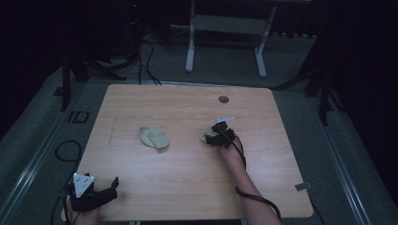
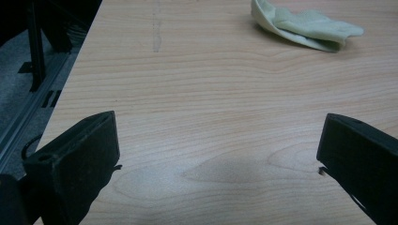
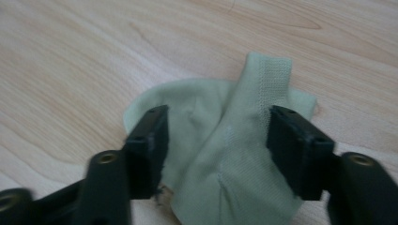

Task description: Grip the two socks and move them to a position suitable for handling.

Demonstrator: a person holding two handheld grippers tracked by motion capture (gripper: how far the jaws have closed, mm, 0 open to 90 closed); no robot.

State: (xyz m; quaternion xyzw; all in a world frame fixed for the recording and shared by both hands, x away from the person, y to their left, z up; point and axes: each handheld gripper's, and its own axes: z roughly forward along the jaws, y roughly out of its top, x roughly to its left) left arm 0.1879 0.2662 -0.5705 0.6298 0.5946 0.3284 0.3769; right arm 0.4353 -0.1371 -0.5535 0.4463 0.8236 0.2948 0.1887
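Right tongs (image 3: 213, 154) straddle a pale green sock (image 3: 225, 154), jaws apart, apparently for gripping; left tongs (image 2: 216, 159) wait apart at the bench's (image 1: 187, 187) near-left corner.

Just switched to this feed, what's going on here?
A person works at a wooden table with a gripper in each hand. The right gripper is down over a pale green sock, jaws apart on either side of it, not yet closed. A second sock lies loose mid-table. The left gripper rests open at the near left corner, holding nothing.
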